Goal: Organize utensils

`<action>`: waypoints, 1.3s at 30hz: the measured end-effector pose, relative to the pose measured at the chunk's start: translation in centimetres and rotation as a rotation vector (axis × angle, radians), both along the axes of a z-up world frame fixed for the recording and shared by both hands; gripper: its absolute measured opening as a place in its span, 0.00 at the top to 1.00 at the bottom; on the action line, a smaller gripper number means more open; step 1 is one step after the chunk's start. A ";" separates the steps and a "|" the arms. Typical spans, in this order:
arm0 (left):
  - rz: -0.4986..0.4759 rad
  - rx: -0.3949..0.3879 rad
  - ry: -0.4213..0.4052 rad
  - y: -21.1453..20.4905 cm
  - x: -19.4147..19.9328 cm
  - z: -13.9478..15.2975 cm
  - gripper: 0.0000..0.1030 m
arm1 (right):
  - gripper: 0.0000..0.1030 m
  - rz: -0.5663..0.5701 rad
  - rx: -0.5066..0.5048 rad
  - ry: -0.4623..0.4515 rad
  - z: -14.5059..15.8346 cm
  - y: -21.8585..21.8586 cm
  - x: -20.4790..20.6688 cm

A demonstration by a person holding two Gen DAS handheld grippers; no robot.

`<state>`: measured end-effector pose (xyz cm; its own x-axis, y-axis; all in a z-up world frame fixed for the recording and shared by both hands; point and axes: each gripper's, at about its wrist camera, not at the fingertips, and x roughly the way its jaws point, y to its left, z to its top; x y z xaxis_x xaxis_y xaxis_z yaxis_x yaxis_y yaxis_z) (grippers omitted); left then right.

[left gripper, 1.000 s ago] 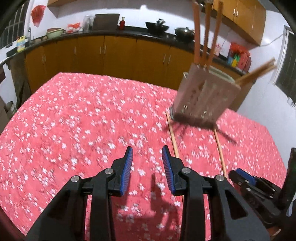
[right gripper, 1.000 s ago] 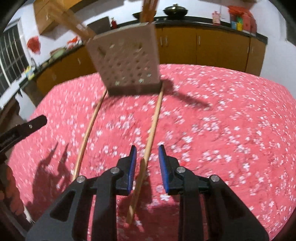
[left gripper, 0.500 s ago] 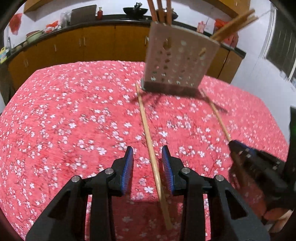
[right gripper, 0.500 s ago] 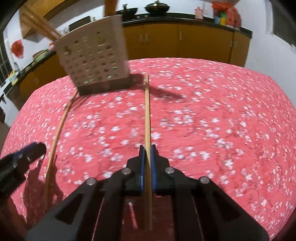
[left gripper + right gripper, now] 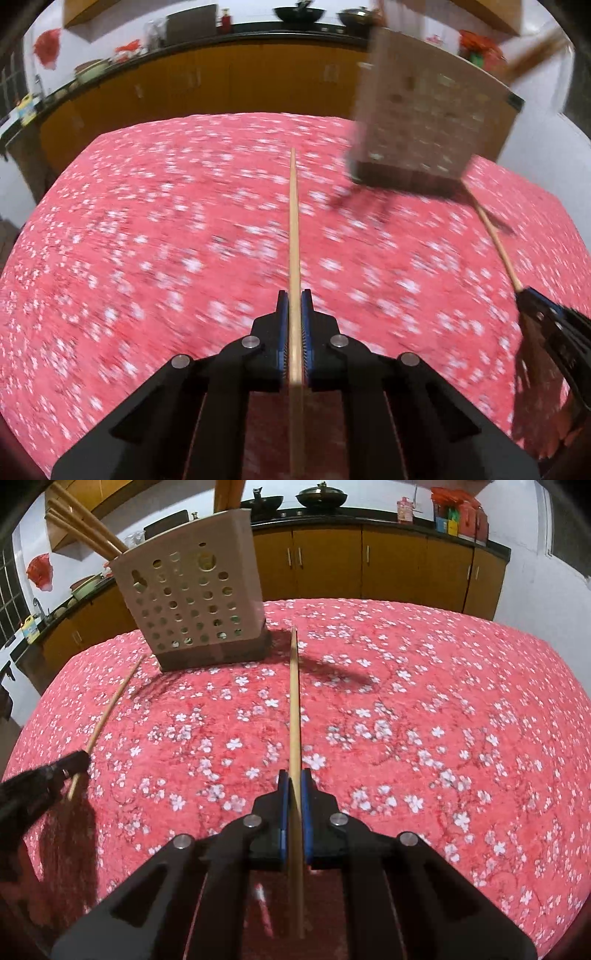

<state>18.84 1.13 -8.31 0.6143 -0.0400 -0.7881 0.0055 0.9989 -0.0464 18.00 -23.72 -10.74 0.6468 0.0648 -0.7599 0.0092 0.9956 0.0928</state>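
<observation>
My left gripper is shut on a long wooden chopstick that points forward over the red floral tablecloth. My right gripper is shut on a second wooden chopstick whose tip reaches near the holder's base. The beige perforated utensil holder stands on the cloth with several chopsticks sticking out of its top; it shows blurred in the left wrist view. In the left wrist view the right gripper sits at the right with its chopstick. In the right wrist view the left gripper is at the left with its chopstick.
The table wears a red cloth with white blossoms. Behind it run orange kitchen cabinets under a dark counter with pans and jars. A white wall rises to the right.
My left gripper has closed on its chopstick, which lay between open jaws half a second ago. The right gripper shut on its chopstick earlier and still holds it. The left view is motion-blurred.
</observation>
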 end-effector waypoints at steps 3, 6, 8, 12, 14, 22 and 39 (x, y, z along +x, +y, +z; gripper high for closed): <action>-0.005 -0.008 0.000 1.3 1.1 0.0 0.92 | 0.92 0.000 -0.024 -0.007 -0.1 0.4 0.8; -0.010 0.003 -0.008 1.5 1.5 0.0 0.92 | 0.92 -0.007 -0.033 -0.005 -0.1 0.5 1.4; -0.017 0.027 -0.026 1.3 1.4 -0.1 0.92 | 0.92 -0.011 -0.035 -0.003 -0.2 0.4 1.5; -0.018 0.038 -0.025 1.0 1.6 -0.1 0.91 | 0.92 -0.012 -0.037 -0.002 -0.2 0.3 1.5; -0.018 0.043 -0.025 0.9 1.7 -0.1 0.91 | 0.92 -0.013 -0.044 -0.002 -0.2 0.3 1.5; -0.018 0.036 -0.026 0.9 1.7 -0.3 0.91 | 0.91 -0.015 -0.058 -0.001 -0.2 0.6 1.6; -0.014 0.037 -0.026 1.0 1.6 -0.1 0.91 | 0.91 -0.015 -0.057 -0.002 -0.3 0.6 1.6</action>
<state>20.44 2.11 -8.44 0.6343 -0.0197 -0.7728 0.0206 0.9998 -0.0087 19.62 -23.14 -11.01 0.6485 0.0119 -0.7611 0.0237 0.9991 0.0358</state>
